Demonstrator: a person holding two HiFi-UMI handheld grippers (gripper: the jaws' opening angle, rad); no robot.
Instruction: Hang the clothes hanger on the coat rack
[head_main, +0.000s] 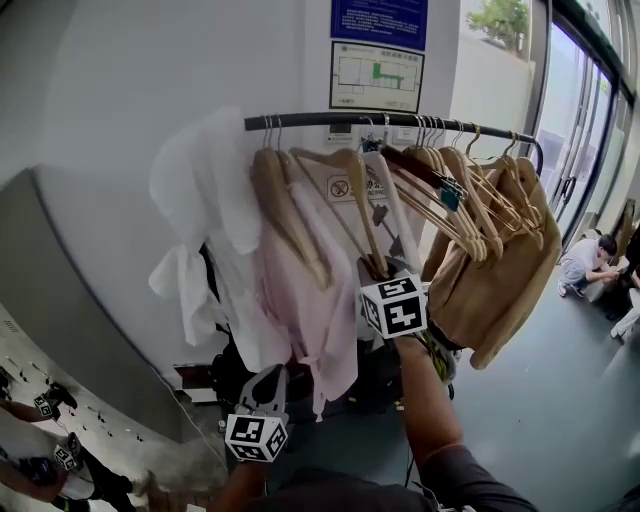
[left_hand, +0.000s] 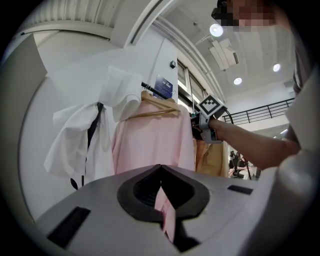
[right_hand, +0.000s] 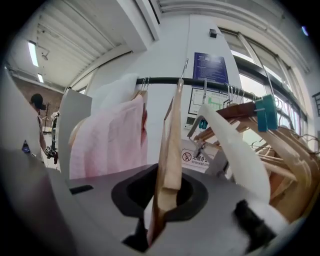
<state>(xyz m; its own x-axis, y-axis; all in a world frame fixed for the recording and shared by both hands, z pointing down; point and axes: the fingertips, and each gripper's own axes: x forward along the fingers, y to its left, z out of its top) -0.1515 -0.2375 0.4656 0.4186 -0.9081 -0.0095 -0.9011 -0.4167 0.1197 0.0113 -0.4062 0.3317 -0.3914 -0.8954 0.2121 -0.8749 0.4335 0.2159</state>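
A black rack rail (head_main: 400, 118) runs across the top of the head view and carries several wooden hangers. My right gripper (head_main: 380, 268) is raised under it and shut on the lower end of one wooden hanger (head_main: 352, 185). In the right gripper view that hanger (right_hand: 170, 145) stands upright between the jaws, with its metal hook (right_hand: 183, 69) up at the rail (right_hand: 215, 85). Whether the hook rests on the rail I cannot tell. Lower left, my left gripper (head_main: 270, 378) is shut on the hem of a pink shirt (head_main: 310, 300); the pink fabric (left_hand: 166, 212) is pinched in its jaws.
A white garment (head_main: 200, 190) hangs at the rail's left end and a tan one (head_main: 490, 280) at the right, under several wooden hangers (head_main: 480, 195). A grey partition (head_main: 80, 300) stands at the left. A person (head_main: 590, 262) crouches on the floor by the glass doors at right.
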